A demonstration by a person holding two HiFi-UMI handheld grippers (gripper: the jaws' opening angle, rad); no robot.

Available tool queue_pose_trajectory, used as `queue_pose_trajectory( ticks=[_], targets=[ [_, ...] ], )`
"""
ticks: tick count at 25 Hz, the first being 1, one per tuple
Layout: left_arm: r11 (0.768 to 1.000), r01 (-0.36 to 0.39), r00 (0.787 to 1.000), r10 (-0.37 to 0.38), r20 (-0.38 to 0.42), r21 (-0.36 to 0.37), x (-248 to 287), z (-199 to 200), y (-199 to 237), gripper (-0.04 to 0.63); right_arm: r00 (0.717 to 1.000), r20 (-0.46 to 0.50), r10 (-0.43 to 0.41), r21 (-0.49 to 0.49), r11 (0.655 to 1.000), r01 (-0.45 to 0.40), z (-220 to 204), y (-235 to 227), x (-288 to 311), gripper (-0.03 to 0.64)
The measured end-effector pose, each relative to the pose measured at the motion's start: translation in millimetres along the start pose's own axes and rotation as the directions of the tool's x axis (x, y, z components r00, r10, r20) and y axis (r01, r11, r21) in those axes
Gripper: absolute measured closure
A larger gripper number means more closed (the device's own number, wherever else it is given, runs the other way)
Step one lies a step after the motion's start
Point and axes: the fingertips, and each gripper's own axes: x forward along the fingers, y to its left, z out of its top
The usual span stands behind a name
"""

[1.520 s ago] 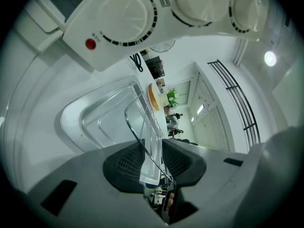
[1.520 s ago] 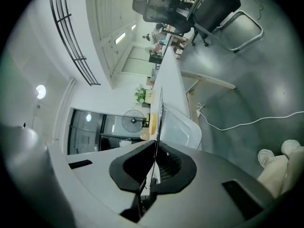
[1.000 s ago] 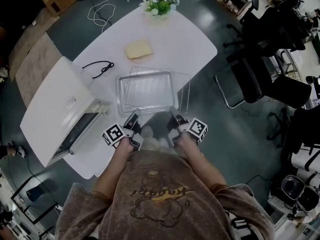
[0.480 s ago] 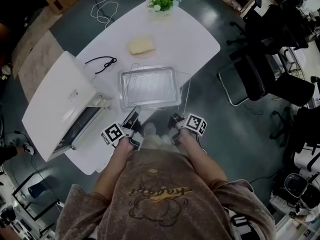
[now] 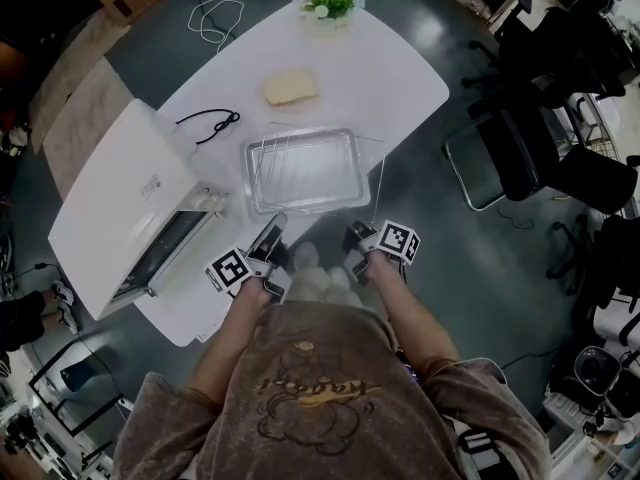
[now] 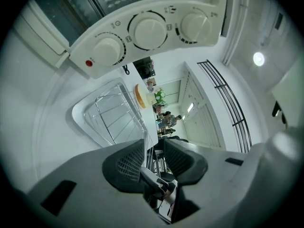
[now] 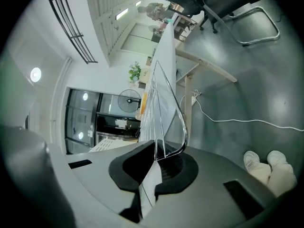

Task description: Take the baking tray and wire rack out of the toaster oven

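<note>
1. The toaster oven (image 5: 120, 218) is a white, smooth box lying along the left side of the white table (image 5: 400, 78). There is a small label on its top, but it is too small to read.
2. In the left gripper view the oven's front has three round white knobs (image 6: 150, 30) with little marks around them and a red dot (image 6: 89, 63). None of the marks can be read.
3. The baking tray (image 5: 300, 208) is shiny grey metal with rounded corners. It is out of the oven and sits flat on the table, just beside the oven's open front.
4. The wire rack (image 5: 305, 173) is made of thin shiny bars. It lies on top of the tray and sticks out past the tray's right side.
5. The left gripper (image 5: 272, 236) is at the near left corner of the tray. Its dark, bumpy pads are partway apart and hold the rack's thin edge wires between them.
6. The right gripper (image 5: 356, 238) is at the rack's near right corner. Its pads are pressed together on the bent corner wire.
7. Each gripper has a cube with black and white squares on it.
8. A pale slice of bread (image 5: 291, 87), a looped black cable (image 5: 210, 125) and a small green plant (image 5: 333, 0) sit farther back on the table.
9. The person's brown shirt has a bear drawing and writing too blurry to read.
</note>
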Motion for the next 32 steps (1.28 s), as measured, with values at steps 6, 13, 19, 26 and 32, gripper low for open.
queue_pose_trajectory(
  ticks=[6,13,19,26,32],
  targets=[
    [1.000,0.020,1.000,-0.020,-0.001,-0.007,-1,-1,-1,0.477,0.999,-0.047,-0.011,-0.005,1.000,0.010,-10,-6,4,0.612],
    [1.000,0.017,1.000,-0.017,-0.008,-0.014,-1,-1,0,0.477,0.999,-0.032,0.018,0.002,1.000,-0.018,-11,-2,6,0.542],
    [1.000,0.004,1.000,-0.004,-0.028,0.023,1,-3,4,0.477,0.997,-0.071,-0.005,-0.010,1.000,0.005,-31,-8,-6,0.528],
    [0.994,0.062,0.997,-0.057,-0.059,0.093,14,-8,-18,0.477,0.989,-0.142,0.042,-0.085,0.995,-0.054,-50,22,-34,0.529],
    [0.936,0.173,0.982,-0.141,-0.122,0.306,33,0,-81,0.477,0.984,-0.097,0.147,-0.306,0.937,-0.170,-16,111,-59,0.529]
  ],
)
